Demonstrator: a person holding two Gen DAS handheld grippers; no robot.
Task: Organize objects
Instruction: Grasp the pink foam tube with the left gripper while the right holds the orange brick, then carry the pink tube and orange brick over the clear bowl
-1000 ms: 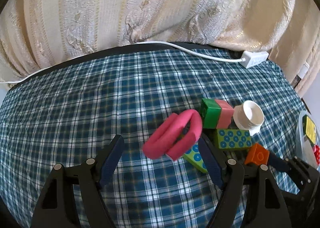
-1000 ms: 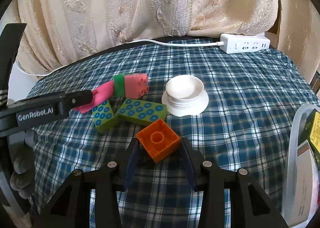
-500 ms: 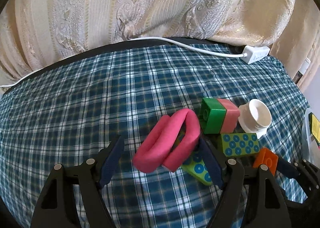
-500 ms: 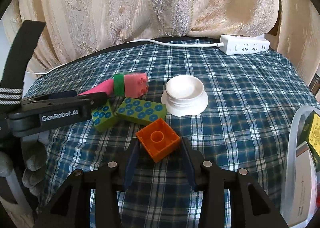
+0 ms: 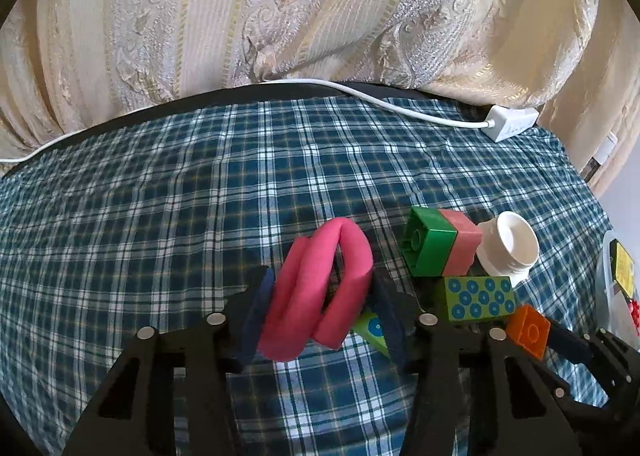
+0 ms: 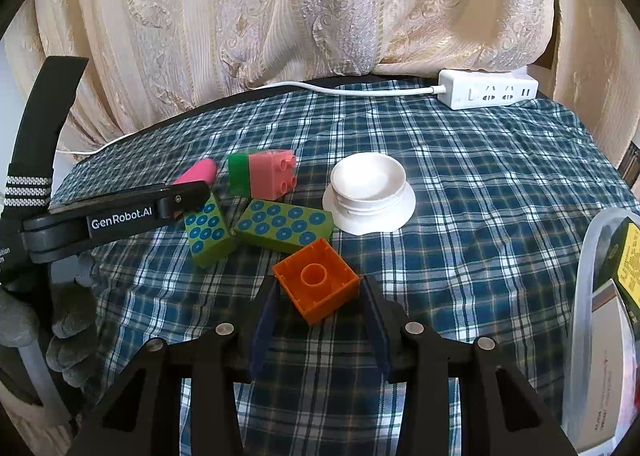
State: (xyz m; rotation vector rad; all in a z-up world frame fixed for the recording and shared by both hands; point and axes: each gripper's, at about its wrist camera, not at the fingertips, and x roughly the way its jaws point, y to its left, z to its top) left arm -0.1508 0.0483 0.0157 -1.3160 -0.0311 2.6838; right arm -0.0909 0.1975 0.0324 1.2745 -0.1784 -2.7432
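Note:
My left gripper is shut on a folded pink foam loop, both pads pressing its sides; the loop's tip also shows in the right wrist view beyond the left gripper. My right gripper is shut on an orange brick, held upside down just above the checked cloth; it shows in the left wrist view too. A green-and-pink brick pair, two green dotted bricks and a white lid-like cup lie on the cloth.
A clear plastic bin with boxes stands at the right edge. A white power strip with its cable lies at the table's back edge. Patterned curtains hang behind. The checked cloth stretches to the left.
My left gripper has closed from wide open onto the pink foam loop, squeezing it. The right gripper has kept its hold on the orange brick and barely moved.

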